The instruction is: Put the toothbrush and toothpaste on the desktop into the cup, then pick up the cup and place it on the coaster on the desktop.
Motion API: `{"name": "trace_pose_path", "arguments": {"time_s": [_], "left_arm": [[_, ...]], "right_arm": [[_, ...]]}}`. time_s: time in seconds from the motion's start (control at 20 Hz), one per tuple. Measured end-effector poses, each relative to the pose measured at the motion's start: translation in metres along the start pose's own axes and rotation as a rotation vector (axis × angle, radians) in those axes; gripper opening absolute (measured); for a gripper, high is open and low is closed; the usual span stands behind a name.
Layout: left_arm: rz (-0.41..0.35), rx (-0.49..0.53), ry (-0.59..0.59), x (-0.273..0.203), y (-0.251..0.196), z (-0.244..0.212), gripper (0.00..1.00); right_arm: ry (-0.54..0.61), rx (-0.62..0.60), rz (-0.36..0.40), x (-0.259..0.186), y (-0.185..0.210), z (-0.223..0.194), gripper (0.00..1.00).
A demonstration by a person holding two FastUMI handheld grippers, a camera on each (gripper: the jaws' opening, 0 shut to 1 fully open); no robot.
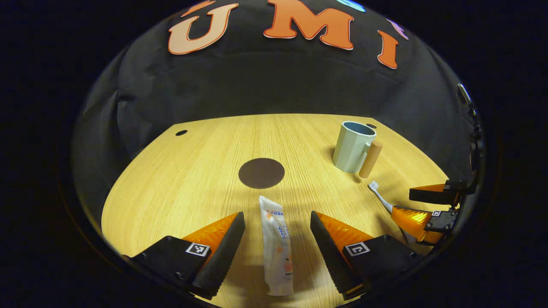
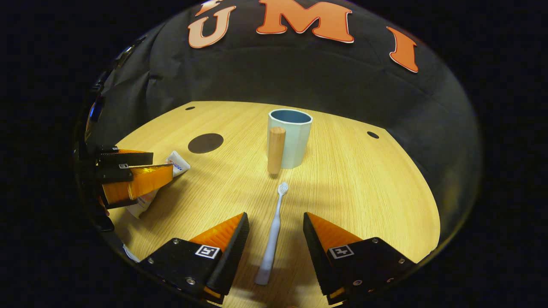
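Left gripper view: left claw point(image 1: 277, 218) apart astride toothpaste point(image 1: 277, 248); right claw point(image 2: 274, 220) apart astride toothbrush point(image 2: 272, 233) on surface point(image 2: 364, 188).

Warm overhead light brightens the bench point(image 1: 180, 179); soft shadows fall beside the cup point(image 1: 353, 146); fisheye bending toward the edges.

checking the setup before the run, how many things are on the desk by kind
cup: 1
toothbrush: 1
toothpaste tube: 1
coaster: 1
total: 4 things on the desktop
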State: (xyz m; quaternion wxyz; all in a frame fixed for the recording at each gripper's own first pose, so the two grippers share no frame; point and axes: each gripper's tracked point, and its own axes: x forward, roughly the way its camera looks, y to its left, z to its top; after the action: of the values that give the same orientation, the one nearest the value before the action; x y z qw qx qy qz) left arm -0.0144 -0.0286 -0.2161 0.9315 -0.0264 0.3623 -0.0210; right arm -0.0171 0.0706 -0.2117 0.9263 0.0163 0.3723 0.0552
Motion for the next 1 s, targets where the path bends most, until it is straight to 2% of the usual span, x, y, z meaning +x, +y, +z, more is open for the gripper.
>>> {"name": "trace_pose_path", "arguments": {"time_s": [0.45,0.5,0.55,0.6,0.65,0.7,0.75,0.8,0.85,0.9,0.95,1.0], "left_arm": [[-0.014,-0.028,0.079,0.01,-0.004,-0.026,0.98],[-0.016,-0.031,0.087,0.011,-0.004,-0.029,0.92],[-0.012,-0.032,0.096,0.012,-0.004,-0.031,0.92],[-0.004,-0.027,0.088,0.012,-0.001,-0.031,0.98],[0.0,-0.027,0.089,0.011,0.001,-0.031,0.9],[0.005,-0.029,0.087,0.012,0.003,-0.031,0.81],[0.009,-0.032,0.086,0.012,0.003,-0.03,0.79],[0.011,-0.035,0.087,0.011,0.005,-0.031,0.74],[0.016,-0.033,0.078,0.01,0.007,-0.028,0.7],[0.01,-0.046,0.08,0.014,0.007,-0.03,0.55],[0.007,-0.047,0.073,0.013,0.007,-0.028,0.55],[0.008,-0.058,0.07,0.013,0.009,-0.027,0.39]], "right_arm": [[0.06,-0.015,-0.015,0.01,0.002,-0.013,0.77],[0.07,-0.006,-0.014,0.01,0.003,-0.014,0.7],[0.082,0.005,-0.011,0.014,0.004,-0.017,0.62],[0.089,0.015,-0.001,0.014,0.007,-0.017,0.59],[0.089,0.025,0.006,0.015,0.01,-0.017,0.56],[0.092,0.029,0.016,0.016,0.012,-0.016,0.47],[0.091,0.03,0.03,0.018,0.014,-0.016,0.43],[0.089,0.04,0.041,0.019,0.016,-0.014,0.3],[0.09,0.047,0.045,0.021,0.017,-0.014,0.28],[0.089,0.05,0.048,0.022,0.017,-0.012,0.19],[0.091,0.058,0.046,0.024,0.016,-0.012,0.17],[0.091,0.071,0.049,0.026,0.015,-0.011,0.12]]}}
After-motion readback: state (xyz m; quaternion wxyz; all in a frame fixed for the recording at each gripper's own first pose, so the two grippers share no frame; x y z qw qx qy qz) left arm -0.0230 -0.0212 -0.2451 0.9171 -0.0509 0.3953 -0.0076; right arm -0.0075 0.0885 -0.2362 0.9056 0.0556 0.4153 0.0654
